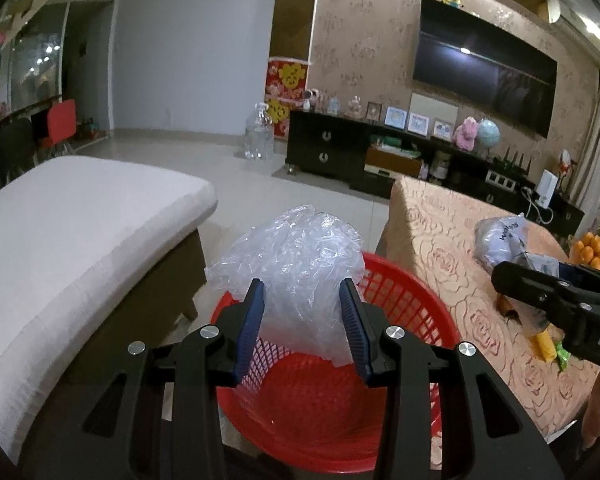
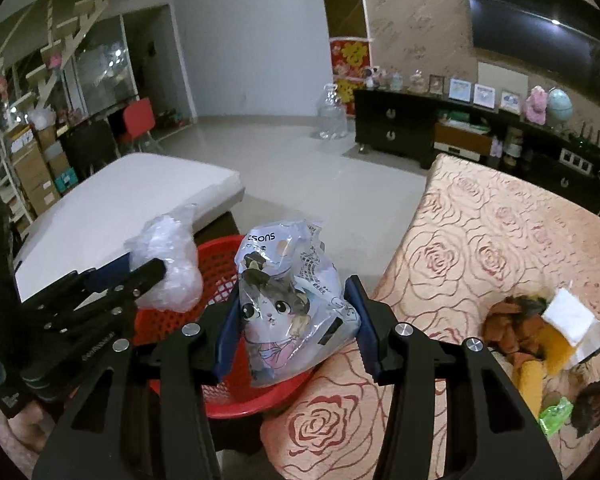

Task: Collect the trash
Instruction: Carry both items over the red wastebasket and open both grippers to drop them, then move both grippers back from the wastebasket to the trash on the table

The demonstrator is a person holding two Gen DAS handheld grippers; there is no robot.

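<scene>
A red mesh basket (image 1: 404,296) (image 2: 216,258) stands on the floor beside the table. My left gripper (image 1: 302,292) is shut on a crumpled clear plastic bag (image 1: 292,256) and holds it right over the basket; the same bag (image 2: 168,264) shows at the left in the right wrist view. My right gripper (image 2: 296,294) is shut on a printed wrapper with a cartoon cat (image 2: 284,300), held above the basket's near rim at the table edge. In the left wrist view that wrapper (image 1: 498,240) and the right gripper's black body hang over the table on the right.
A table under a rose-patterned cloth (image 2: 480,240) carries more litter: brown scraps (image 2: 512,326), a white tissue (image 2: 568,316), a yellow wrapper (image 2: 534,380) and a green packet (image 2: 556,414). A white cushioned bench (image 1: 80,232) stands left of the basket. Oranges (image 1: 590,250) sit far right.
</scene>
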